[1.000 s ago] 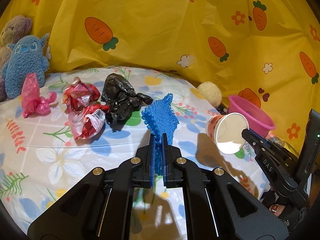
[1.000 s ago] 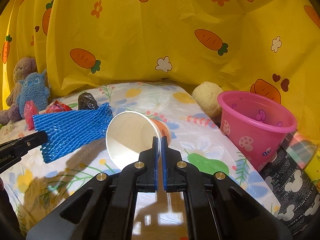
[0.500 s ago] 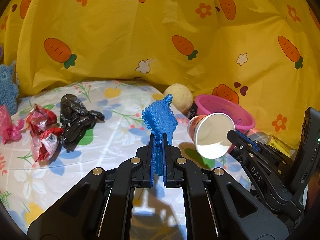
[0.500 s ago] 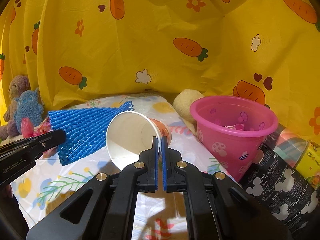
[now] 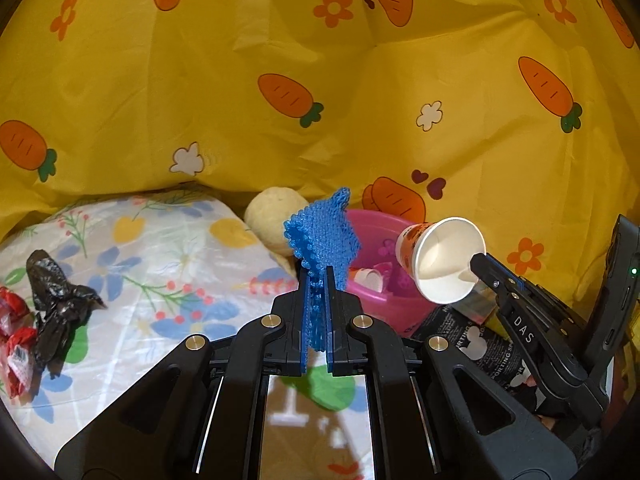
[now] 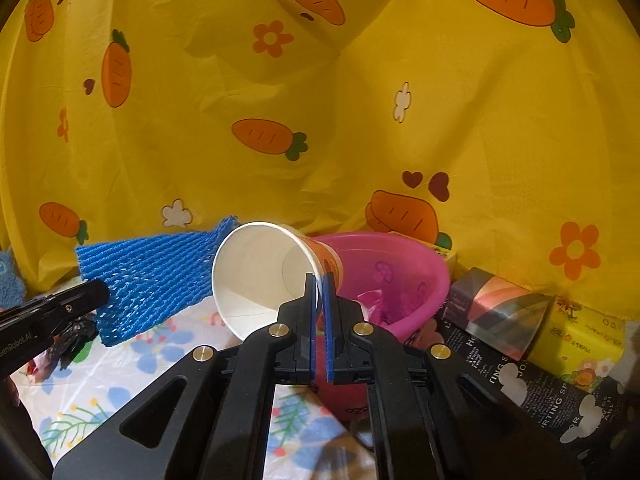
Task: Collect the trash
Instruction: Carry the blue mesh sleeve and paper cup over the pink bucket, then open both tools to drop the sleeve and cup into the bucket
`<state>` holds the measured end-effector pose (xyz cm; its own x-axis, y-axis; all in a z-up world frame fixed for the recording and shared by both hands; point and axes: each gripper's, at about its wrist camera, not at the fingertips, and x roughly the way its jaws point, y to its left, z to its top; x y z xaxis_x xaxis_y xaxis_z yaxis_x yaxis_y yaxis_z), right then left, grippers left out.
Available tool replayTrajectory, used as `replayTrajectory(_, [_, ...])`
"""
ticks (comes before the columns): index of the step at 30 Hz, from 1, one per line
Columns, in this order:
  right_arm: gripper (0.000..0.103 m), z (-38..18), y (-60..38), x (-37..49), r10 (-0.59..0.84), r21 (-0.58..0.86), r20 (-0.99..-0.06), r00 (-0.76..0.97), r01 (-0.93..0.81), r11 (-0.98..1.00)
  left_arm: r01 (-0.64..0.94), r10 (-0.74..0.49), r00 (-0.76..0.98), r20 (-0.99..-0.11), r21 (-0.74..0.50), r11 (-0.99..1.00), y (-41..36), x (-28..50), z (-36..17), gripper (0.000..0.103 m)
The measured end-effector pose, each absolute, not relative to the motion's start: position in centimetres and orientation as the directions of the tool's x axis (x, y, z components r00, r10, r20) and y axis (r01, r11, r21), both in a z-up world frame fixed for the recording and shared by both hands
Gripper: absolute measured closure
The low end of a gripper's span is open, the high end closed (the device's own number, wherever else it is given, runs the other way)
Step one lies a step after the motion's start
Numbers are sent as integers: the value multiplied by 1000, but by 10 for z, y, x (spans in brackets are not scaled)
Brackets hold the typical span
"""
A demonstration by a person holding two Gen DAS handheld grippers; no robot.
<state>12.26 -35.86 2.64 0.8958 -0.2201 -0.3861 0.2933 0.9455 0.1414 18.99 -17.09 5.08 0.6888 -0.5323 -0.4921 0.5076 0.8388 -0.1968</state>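
My left gripper [image 5: 316, 276] is shut on a blue foam net [image 5: 322, 236] and holds it in the air just in front of the pink bucket [image 5: 380, 280]. The net also shows in the right wrist view [image 6: 148, 280], with the left gripper [image 6: 100, 292] at its edge. My right gripper [image 6: 319, 280] is shut on the rim of a paper cup [image 6: 260, 272], held on its side at the bucket's [image 6: 400, 272] near rim. The cup [image 5: 440, 264] and right gripper [image 5: 476, 262] show in the left wrist view. Some trash lies inside the bucket.
A black plastic bag [image 5: 56, 304] and red wrappers [image 5: 16, 336] lie on the floral table cover [image 5: 168, 264] at left. A cream plush ball [image 5: 272, 220] sits behind the bucket. Boxes [image 6: 500, 320] stand right of the bucket. A yellow carrot-print cloth [image 6: 320, 100] hangs behind.
Both grippers have moved right toward the pink bucket with the net and the cup. The bucket now sits close behind both, and the loose trash has slid to the left edge.
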Motion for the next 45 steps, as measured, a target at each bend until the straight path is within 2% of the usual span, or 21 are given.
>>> replayTrajectory(14, [99,23,-400,146,-299,125,-399,867,375,919,567,-562,612,-556,-186,802,-250,245,25,98])
replayTrajectory(36, [99,6,-419,176,-343,85,-441,829,420,904,575,-559,539,-630,-210,791,-284,278,-18,97])
replayTrajectory(38, [99,4,-419,177,-341,82,-446,827,417,905,569,-549,540,-638,-204,797,-284,280,-20,85])
replayTrajectory(40, [98,4,-420,178,-330,89,-449,831,409,908,565,-566,552,-612,-225,794,-278,279,-19,43])
replayTrajectory(42, [84,3,-422,177,-331,96,-446,831,413,906,537,-563,590,-578,-240,809,-268,277,-13,19])
replayTrajectory(43, [71,3,-423,175,-337,101,-441,832,420,902,530,-566,603,-561,-248,811,-263,276,-11,17])
replayTrajectory(44, [63,3,-424,173,-339,109,-437,833,423,900,525,-569,609,-553,-257,811,-259,276,-9,17])
replayTrajectory(45, [62,3,-426,172,-337,117,-436,834,424,898,516,-567,614,-549,-264,815,-255,276,-7,14])
